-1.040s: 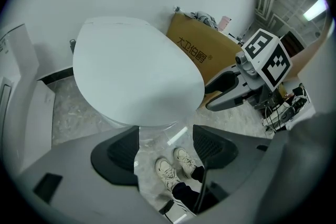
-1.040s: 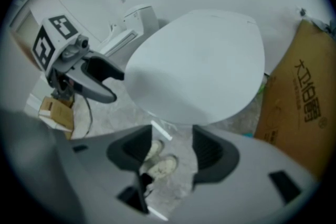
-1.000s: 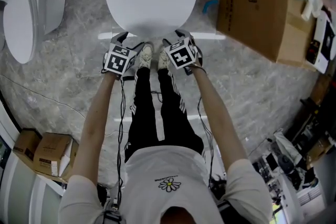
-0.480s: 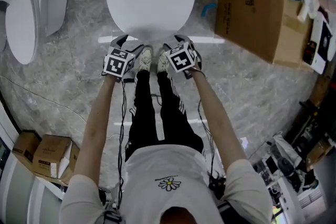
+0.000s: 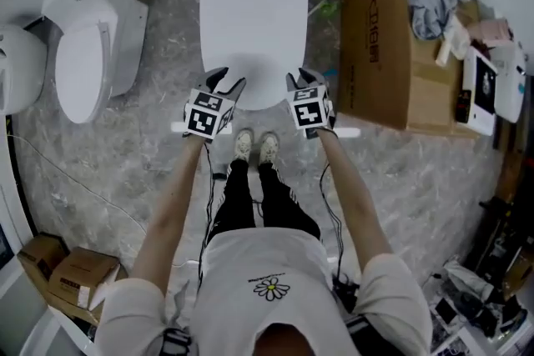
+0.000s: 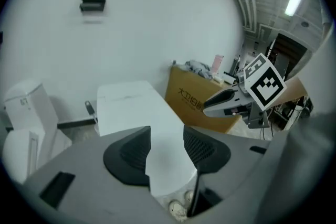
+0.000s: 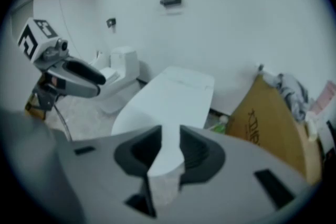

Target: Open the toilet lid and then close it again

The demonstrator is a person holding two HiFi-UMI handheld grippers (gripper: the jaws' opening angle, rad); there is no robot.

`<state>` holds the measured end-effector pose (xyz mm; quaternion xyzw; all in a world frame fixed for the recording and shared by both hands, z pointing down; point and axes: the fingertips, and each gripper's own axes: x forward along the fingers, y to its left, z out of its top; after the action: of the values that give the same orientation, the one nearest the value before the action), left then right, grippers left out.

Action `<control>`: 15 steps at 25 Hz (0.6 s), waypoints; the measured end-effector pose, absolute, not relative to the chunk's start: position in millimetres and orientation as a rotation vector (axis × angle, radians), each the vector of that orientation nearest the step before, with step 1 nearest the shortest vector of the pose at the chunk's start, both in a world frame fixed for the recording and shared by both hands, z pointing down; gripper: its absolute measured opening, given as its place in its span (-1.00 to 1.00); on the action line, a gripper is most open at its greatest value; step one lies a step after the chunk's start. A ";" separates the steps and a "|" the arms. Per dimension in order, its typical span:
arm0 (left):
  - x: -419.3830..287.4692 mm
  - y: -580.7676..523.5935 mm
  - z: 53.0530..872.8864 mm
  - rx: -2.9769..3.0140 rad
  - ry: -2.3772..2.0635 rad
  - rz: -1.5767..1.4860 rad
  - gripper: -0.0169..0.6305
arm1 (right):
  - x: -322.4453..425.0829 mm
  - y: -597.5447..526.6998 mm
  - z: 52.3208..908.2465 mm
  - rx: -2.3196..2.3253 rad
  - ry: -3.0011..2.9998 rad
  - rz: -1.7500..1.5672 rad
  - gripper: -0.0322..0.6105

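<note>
The white toilet stands with its lid [image 5: 253, 37] down flat, tank end toward the wall. Both grippers hover above the lid's front end without touching it. My left gripper [image 5: 224, 82] is over the front left and my right gripper [image 5: 302, 79] over the front right. In the left gripper view the jaws [image 6: 167, 139] stand partly apart, with only the distant lid [image 6: 131, 107] showing through the gap. The right gripper's jaws [image 7: 170, 147] are narrower, and nothing is between them either. Both pairs of jaws have just been closing.
A second white toilet [image 5: 88, 54] stands to the left. A large cardboard box [image 5: 375, 54] with clothes piled on top sits close on the right. Small boxes [image 5: 67, 271] lie at the lower left. The person's shoes [image 5: 254, 146] are just before the bowl, and cables trail on the floor.
Both grippers have risen from low at the lid's front rim to above its front end. The view has pulled back to show the whole toilet. Both pairs of jaws stand narrower.
</note>
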<state>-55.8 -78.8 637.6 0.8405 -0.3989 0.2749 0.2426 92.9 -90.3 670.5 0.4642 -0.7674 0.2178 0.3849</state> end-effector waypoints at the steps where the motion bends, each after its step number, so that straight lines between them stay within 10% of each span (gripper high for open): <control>1: -53.2 -87.6 604.9 2.355 -1.117 0.717 -0.31 | 91.8 -103.4 632.5 1.258 -2.003 0.507 -0.59; 15: -50.2 -50.5 235.9 2.700 -1.748 0.040 -0.89 | 82.6 -50.9 257.7 1.712 -2.494 0.028 -0.76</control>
<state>-50.2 -50.5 235.9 0.8388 -0.5430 0.0125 -0.0375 82.6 -50.9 257.7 0.5648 -0.8231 0.0093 0.0582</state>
